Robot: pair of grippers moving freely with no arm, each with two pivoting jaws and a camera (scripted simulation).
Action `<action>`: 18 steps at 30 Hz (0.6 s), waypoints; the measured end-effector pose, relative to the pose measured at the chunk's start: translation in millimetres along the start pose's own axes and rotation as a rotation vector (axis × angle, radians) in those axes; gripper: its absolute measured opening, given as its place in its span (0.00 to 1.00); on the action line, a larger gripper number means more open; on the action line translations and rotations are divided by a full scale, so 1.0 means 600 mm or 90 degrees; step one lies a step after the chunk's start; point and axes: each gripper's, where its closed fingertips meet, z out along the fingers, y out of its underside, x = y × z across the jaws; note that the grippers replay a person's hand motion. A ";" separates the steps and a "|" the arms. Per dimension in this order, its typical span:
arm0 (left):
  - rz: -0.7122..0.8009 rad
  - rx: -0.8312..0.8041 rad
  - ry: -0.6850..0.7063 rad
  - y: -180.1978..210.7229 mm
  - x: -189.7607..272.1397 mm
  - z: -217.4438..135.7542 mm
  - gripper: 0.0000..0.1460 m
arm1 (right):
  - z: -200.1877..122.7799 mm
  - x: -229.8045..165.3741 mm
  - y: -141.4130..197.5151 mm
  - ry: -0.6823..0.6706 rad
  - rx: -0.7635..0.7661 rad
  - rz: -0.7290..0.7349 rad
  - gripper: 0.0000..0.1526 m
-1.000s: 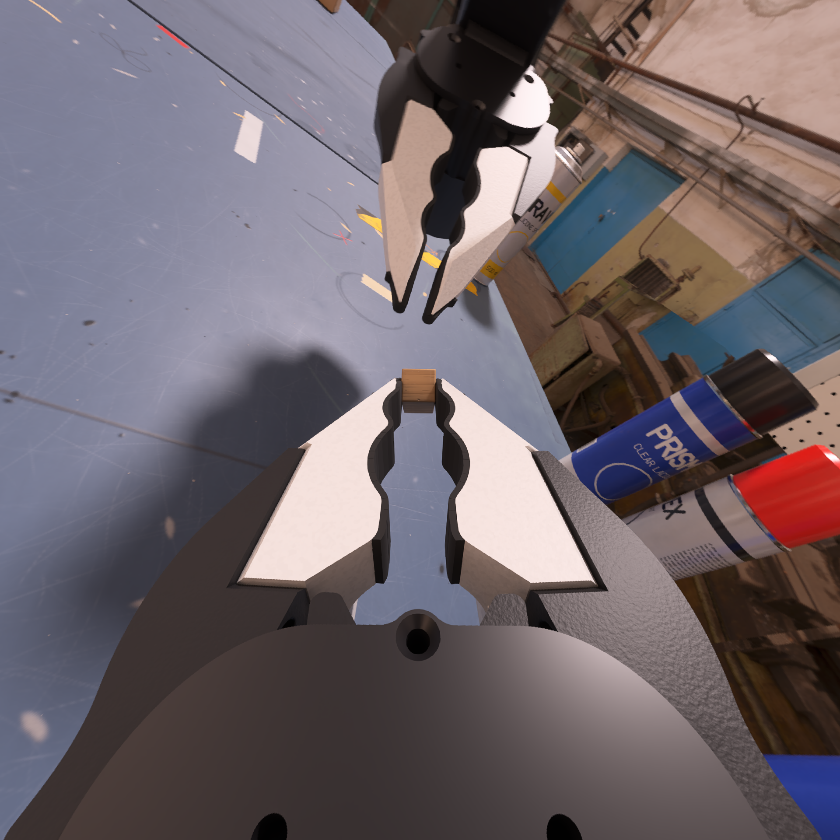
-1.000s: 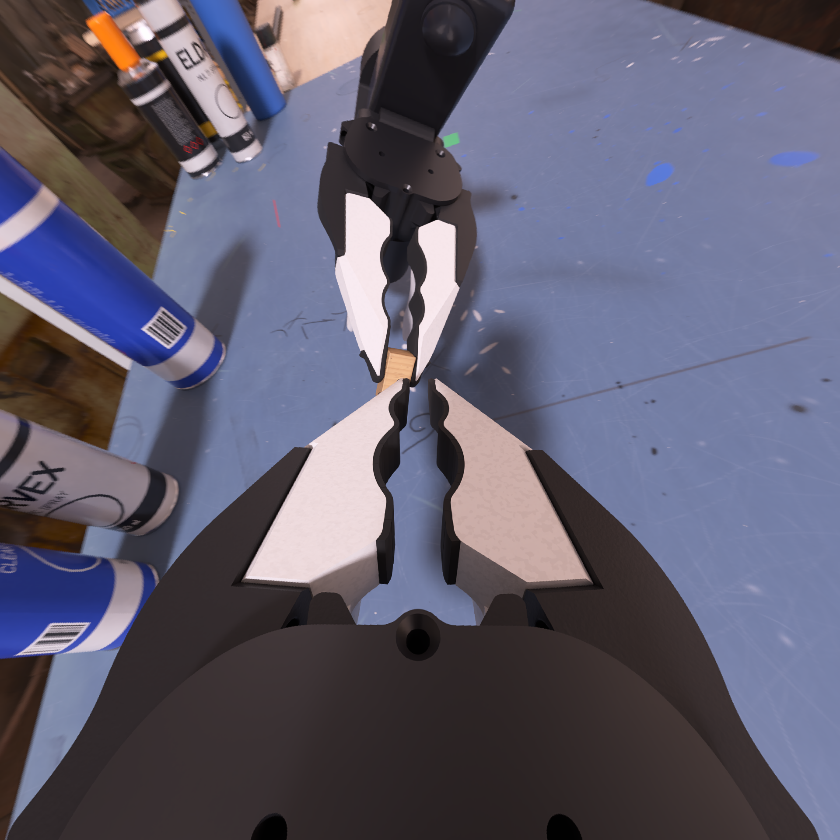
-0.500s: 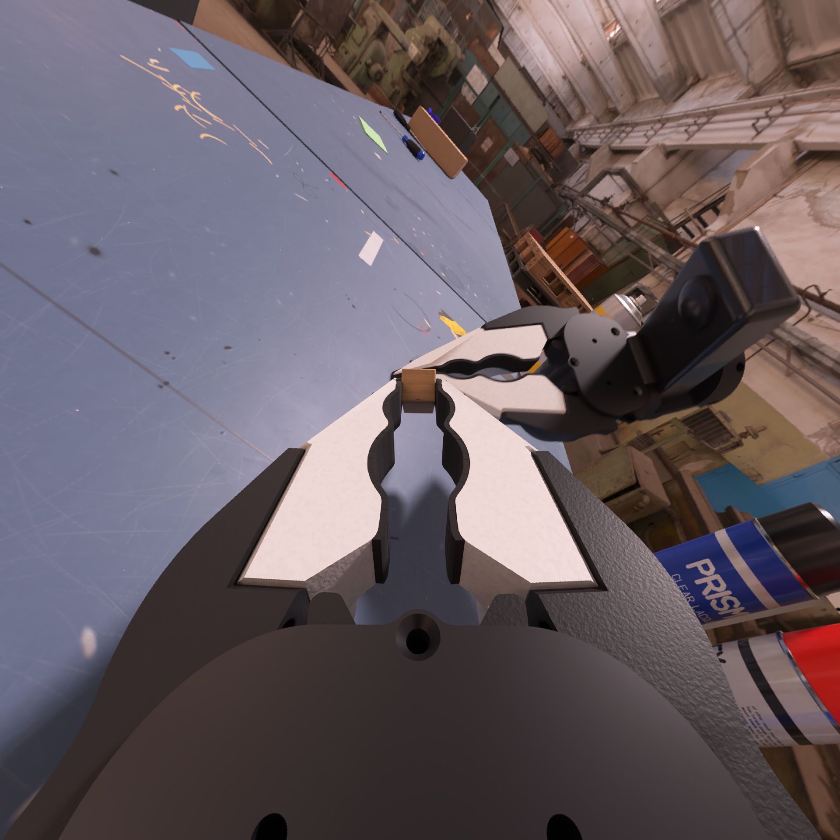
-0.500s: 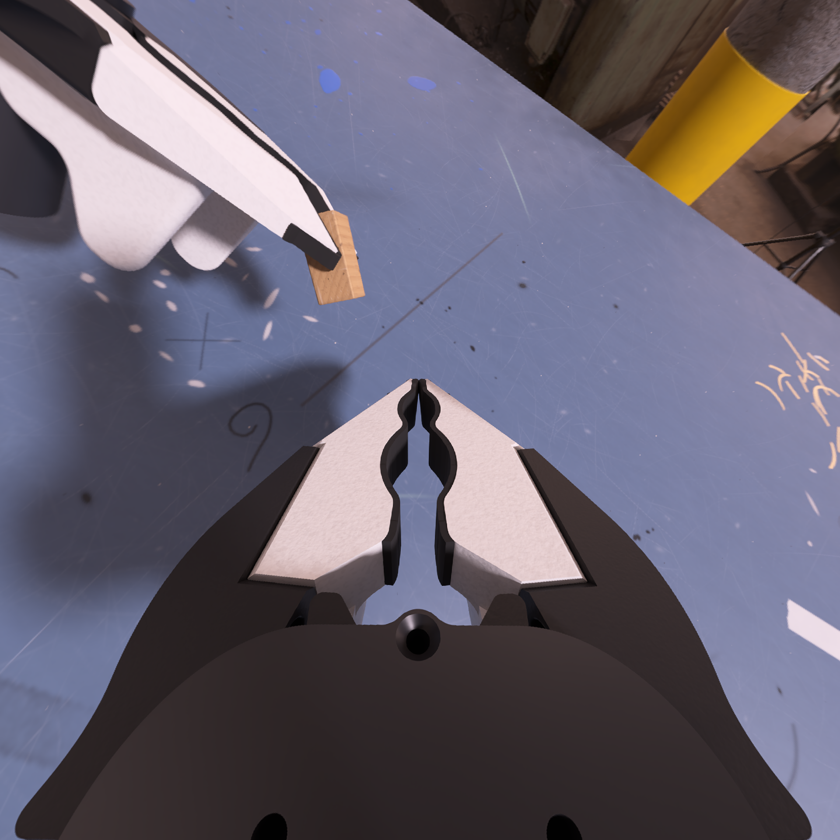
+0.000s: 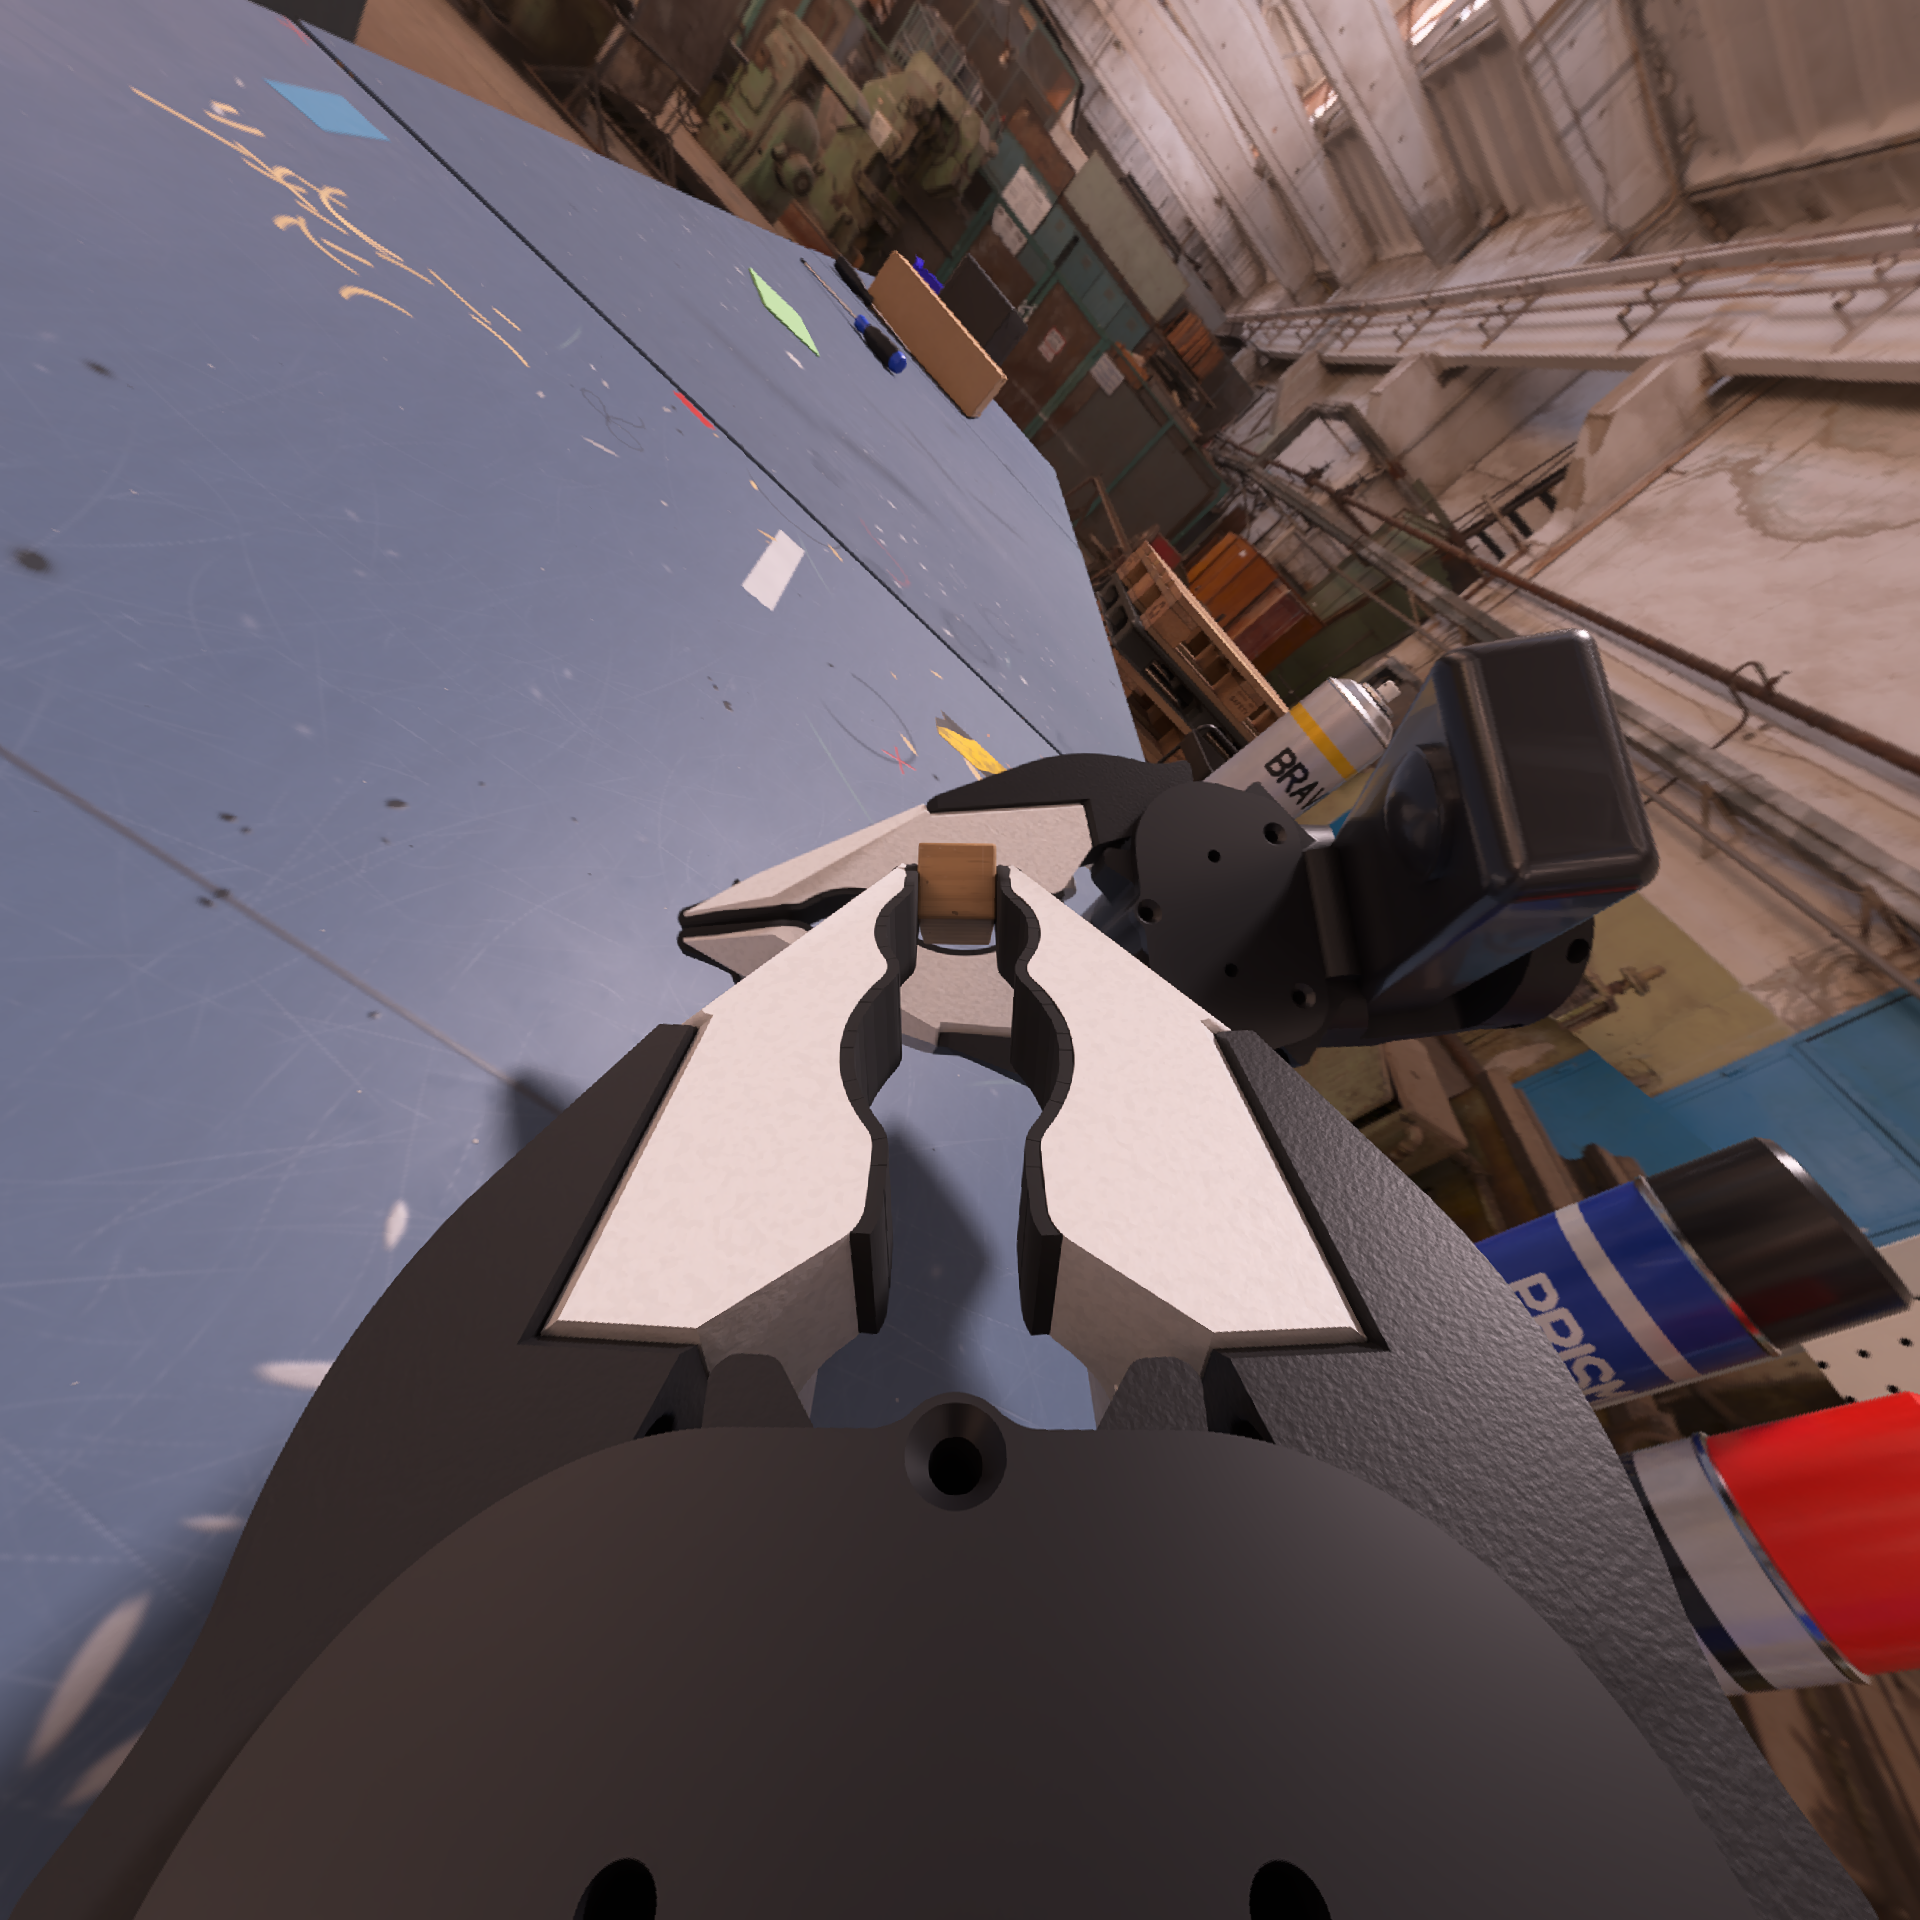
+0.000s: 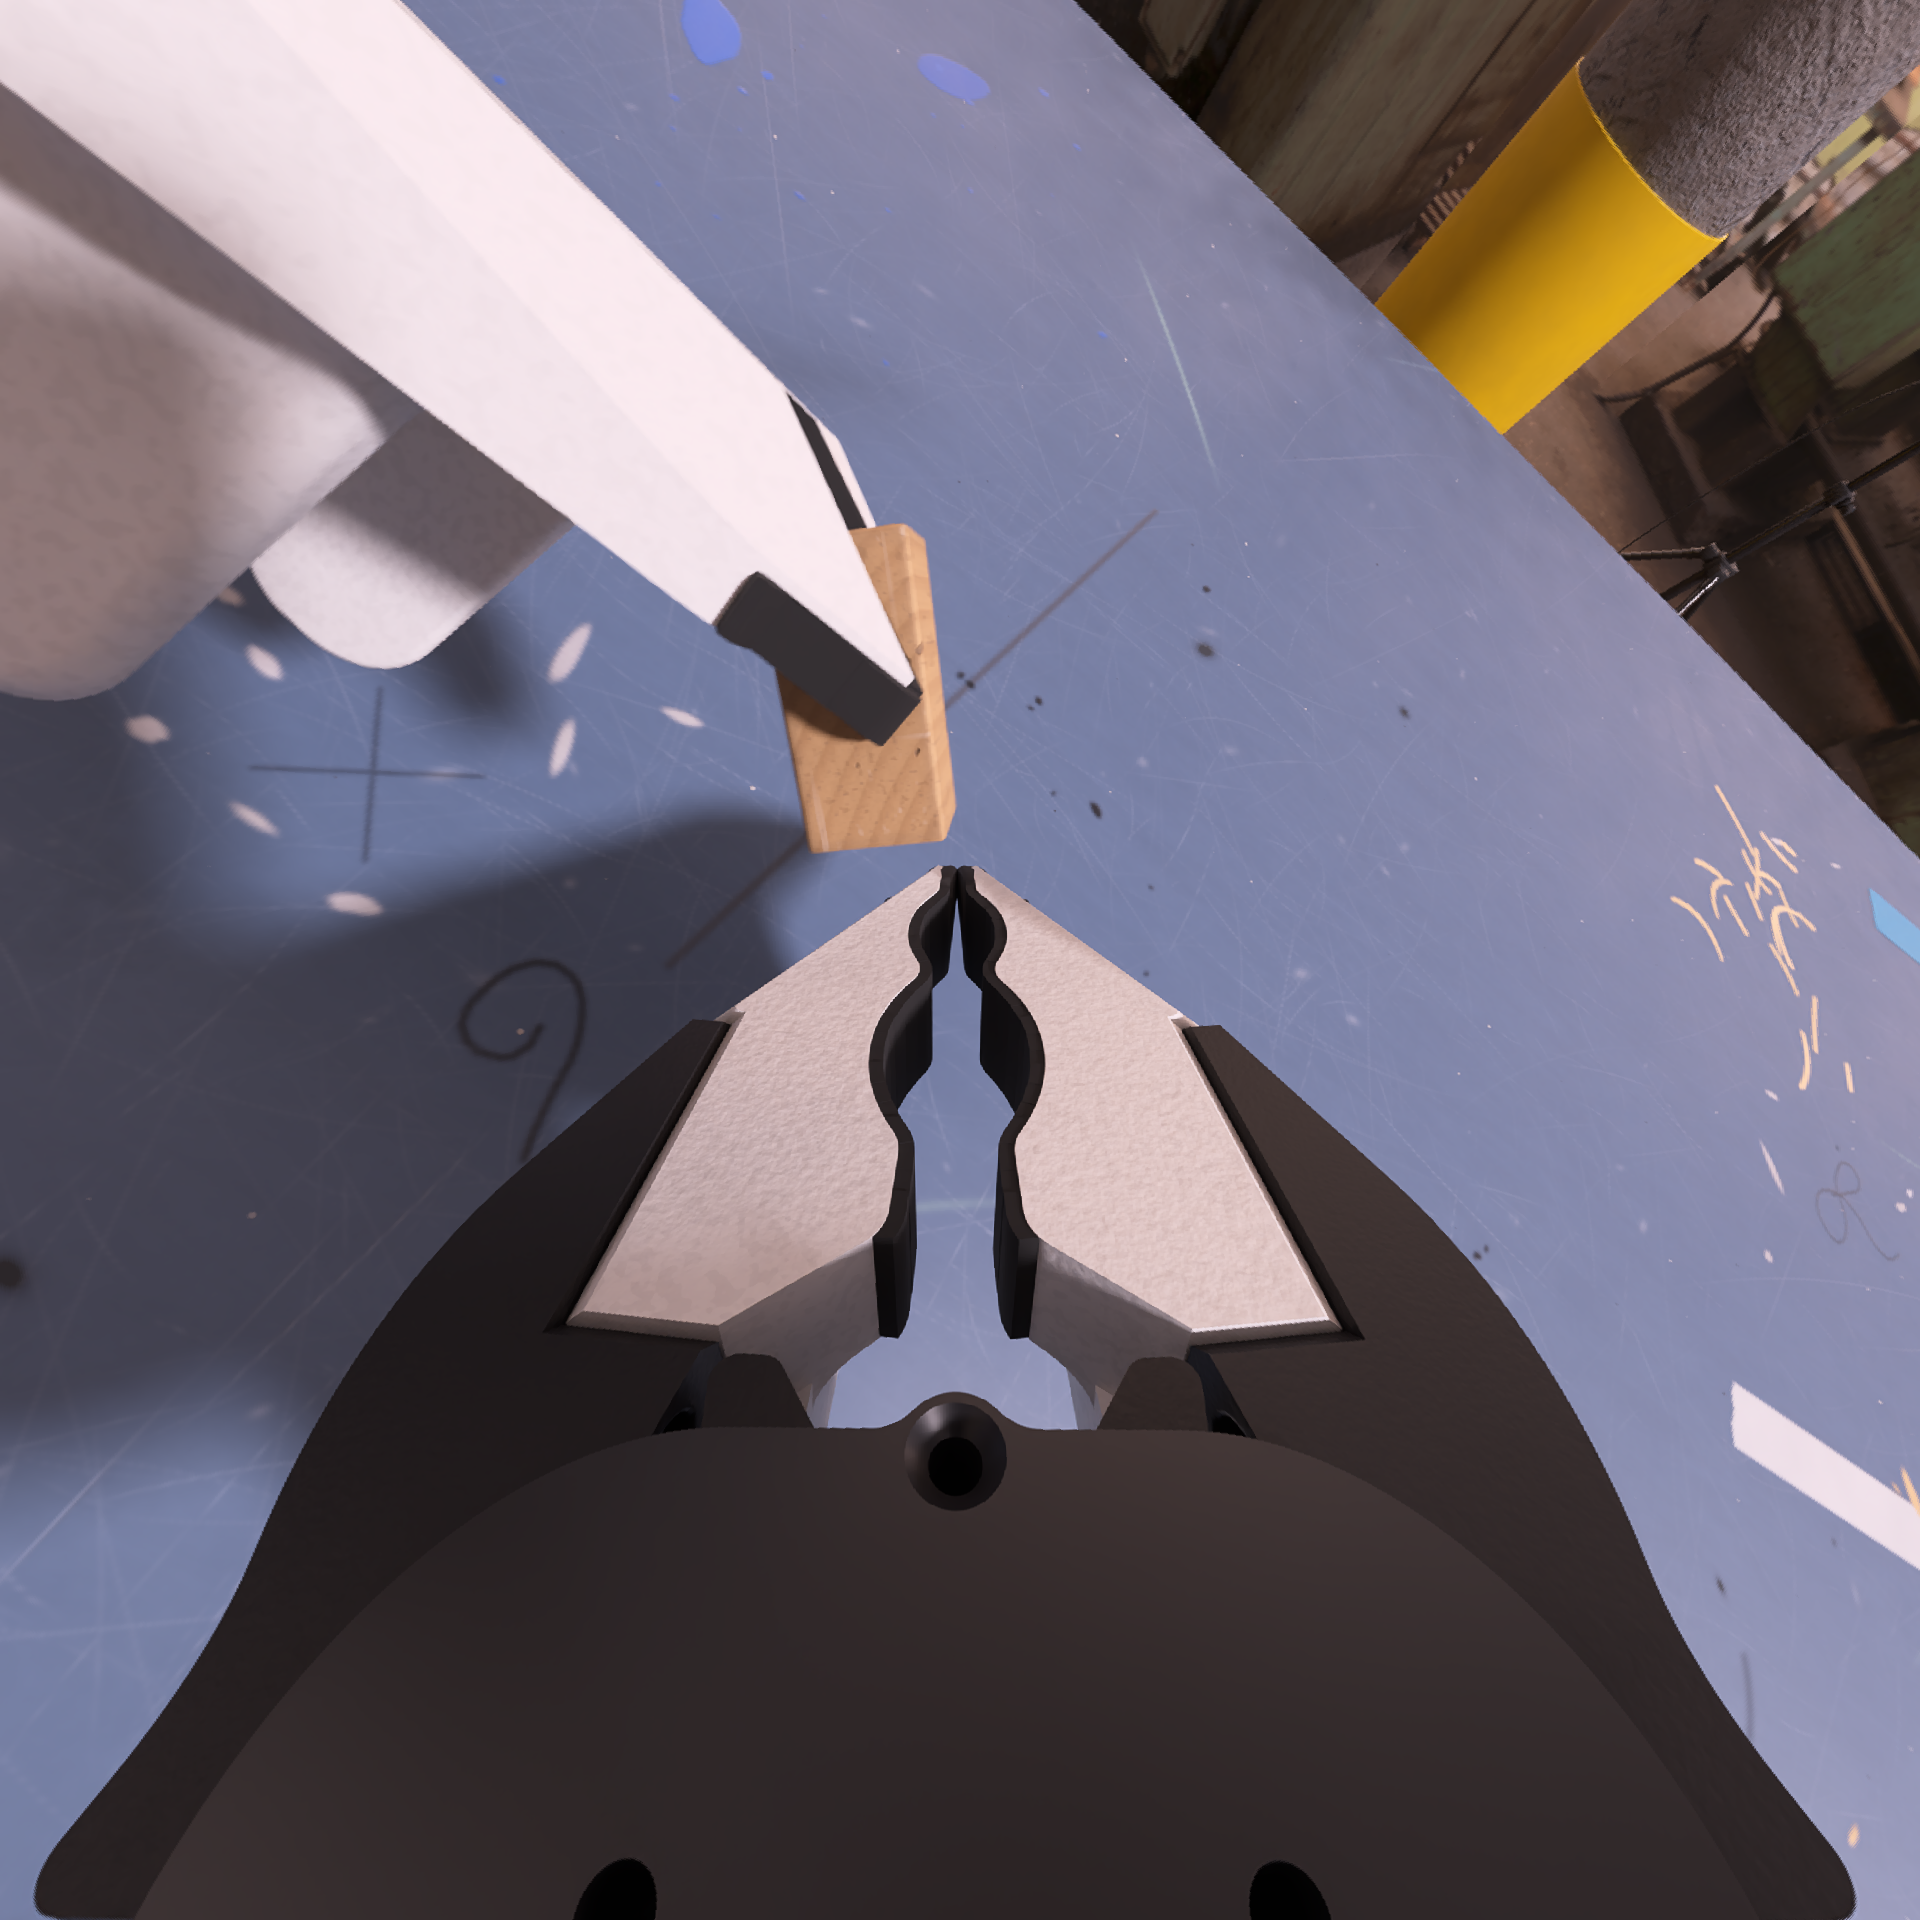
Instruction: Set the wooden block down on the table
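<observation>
The table [image 5: 312, 727] is a scuffed blue slab flecked with paint and chalk marks. The left gripper [image 5: 957, 883], with matte white fingers edged in wavy black, pinches the block [image 5: 957, 896] at its tips, above the table. In the right wrist view the block [image 6: 883, 748] is pale, grained wood with chamfered edges, its long axis running up and down the picture, its free end pointing at the right gripper [image 6: 955, 875], whose tips are pressed together just beside it. Since half a second ago that gap has narrowed. At far right lie glossy cans [image 5: 1704, 1288], blue and red, beside a yellow post [image 6: 1538, 270].
</observation>
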 end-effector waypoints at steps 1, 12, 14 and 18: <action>-0.005 -0.001 0.005 0.001 0.002 0.001 0.09 | 0.000 0.002 0.001 0.002 -0.001 -0.001 0.00; -0.039 -0.021 0.080 0.010 0.022 0.003 0.09 | -0.004 0.007 0.014 0.003 -0.034 -0.037 0.00; -0.033 -0.027 0.080 0.012 0.023 0.004 0.09 | -0.005 0.009 0.016 0.004 -0.038 -0.042 0.00; -0.023 -0.038 0.093 0.017 0.027 0.004 0.09 | -0.006 0.012 0.020 0.007 -0.047 -0.056 0.00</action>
